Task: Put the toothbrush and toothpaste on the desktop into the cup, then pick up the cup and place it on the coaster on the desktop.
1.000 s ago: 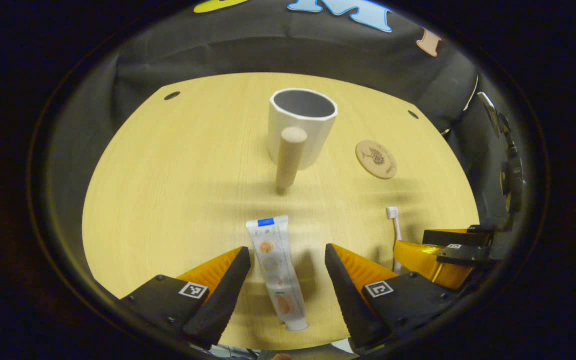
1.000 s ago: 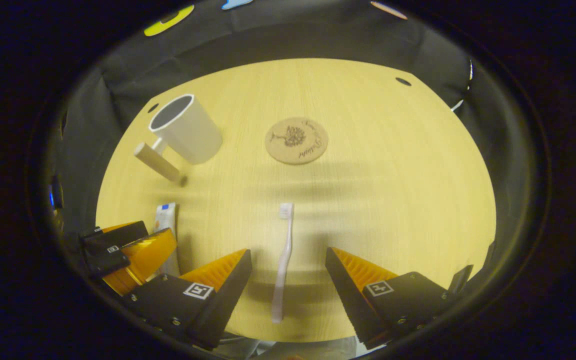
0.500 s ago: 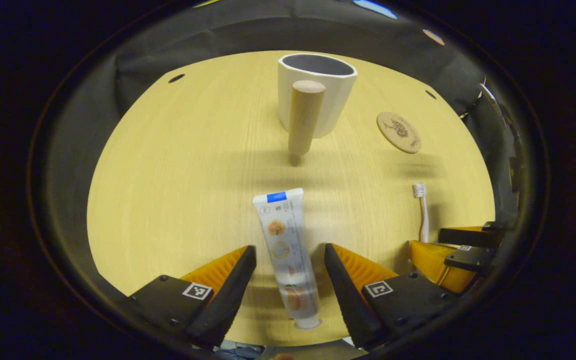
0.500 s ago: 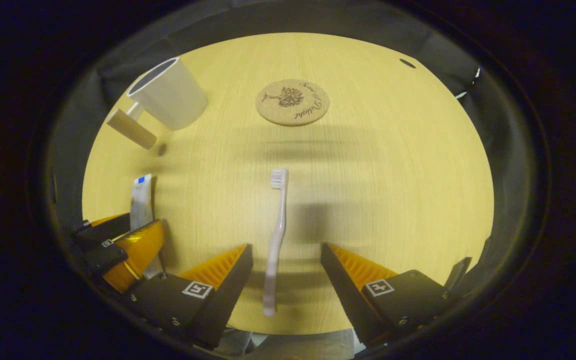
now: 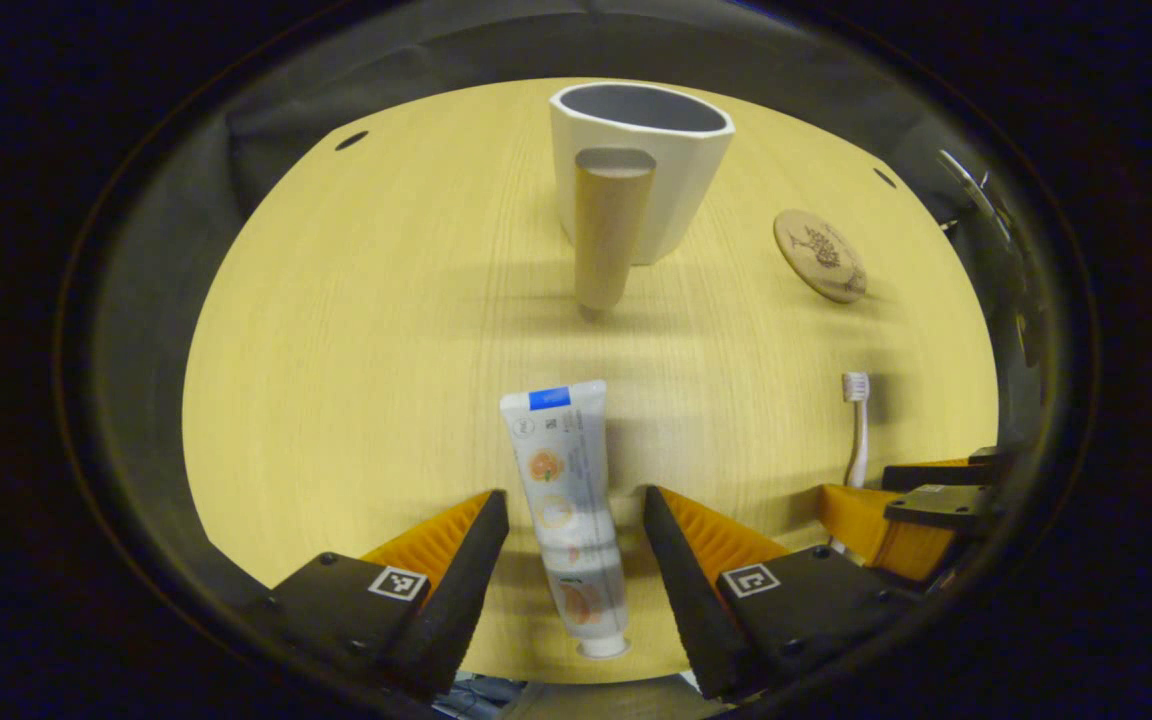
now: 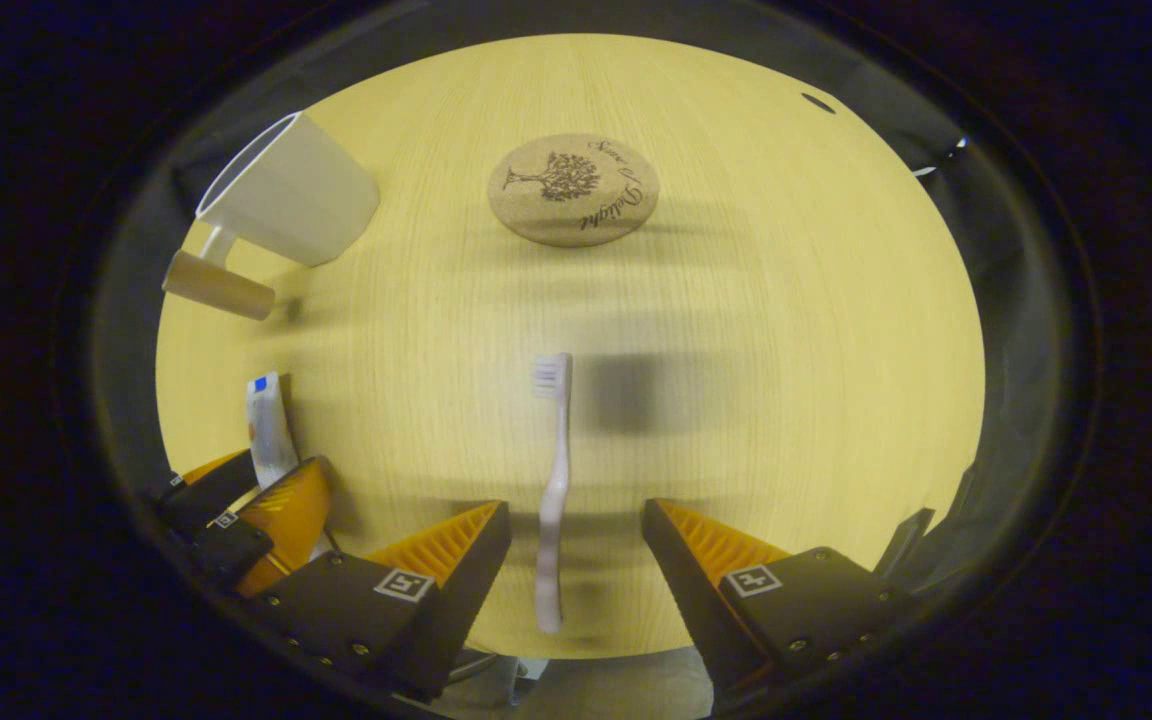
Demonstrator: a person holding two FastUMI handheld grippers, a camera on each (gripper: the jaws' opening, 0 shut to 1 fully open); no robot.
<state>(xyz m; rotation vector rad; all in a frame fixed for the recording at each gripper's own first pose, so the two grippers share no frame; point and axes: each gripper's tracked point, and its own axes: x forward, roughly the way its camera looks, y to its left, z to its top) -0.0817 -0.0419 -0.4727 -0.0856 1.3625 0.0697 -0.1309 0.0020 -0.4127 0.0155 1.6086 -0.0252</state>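
Left gripper view: left tongs (image 5: 568, 545) stood wide astride the white printed toothpaste tube (image 5: 565, 508), its long axis along the fingers, on the pale wooden table (image 5: 336, 380).
Right gripper view: right tongs (image 6: 576, 555) stood wide astride the slim white toothbrush (image 6: 553, 490), lying lengthwise.

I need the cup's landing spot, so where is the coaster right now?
In the right gripper view the coaster lies flat on the desktop, straight beyond the toothbrush and to the right of the cup.
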